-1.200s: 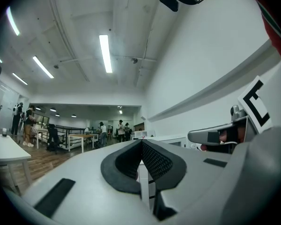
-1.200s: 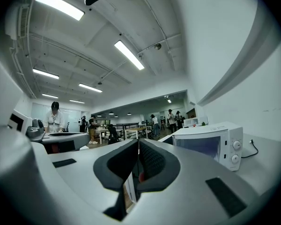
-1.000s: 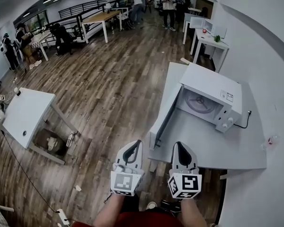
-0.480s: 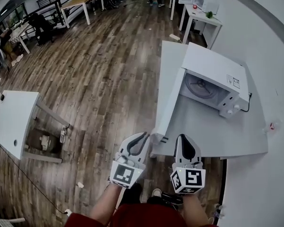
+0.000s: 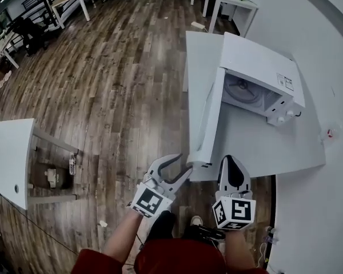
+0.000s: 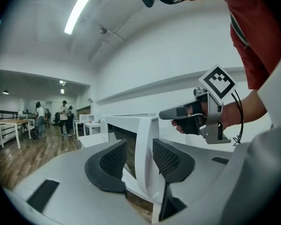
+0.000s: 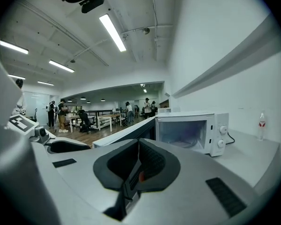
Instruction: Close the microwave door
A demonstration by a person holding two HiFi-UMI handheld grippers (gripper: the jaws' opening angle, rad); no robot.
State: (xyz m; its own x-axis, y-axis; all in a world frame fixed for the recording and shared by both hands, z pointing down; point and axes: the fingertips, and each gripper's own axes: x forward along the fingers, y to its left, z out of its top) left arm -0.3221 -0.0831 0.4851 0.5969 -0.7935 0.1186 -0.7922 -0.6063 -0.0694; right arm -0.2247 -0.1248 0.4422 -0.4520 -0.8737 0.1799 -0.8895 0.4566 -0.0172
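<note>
The white microwave [image 5: 262,76] stands on a white counter [image 5: 257,153], its door [image 5: 204,119] swung wide open toward me. In the head view my left gripper [image 5: 182,164] is at the door's free end. Its jaws are opening, and in the left gripper view [image 6: 139,161] the door's white edge [image 6: 143,144] stands between the pads, which do not clamp it. My right gripper [image 5: 232,163] hovers over the counter's near edge, just right of the door, with its jaws shut and empty. The right gripper view [image 7: 138,161] shows the microwave's open cavity [image 7: 185,131] ahead.
A white wall runs along the right behind the counter. A small bottle [image 5: 330,133] stands on the counter's far right. Another white table [image 5: 8,153] is at the left across the wooden floor [image 5: 114,84]. More tables and people are far off at the top.
Both grippers have moved forward and down to the door's free end. The left gripper's jaws have gone from shut to open and now straddle the door edge.
</note>
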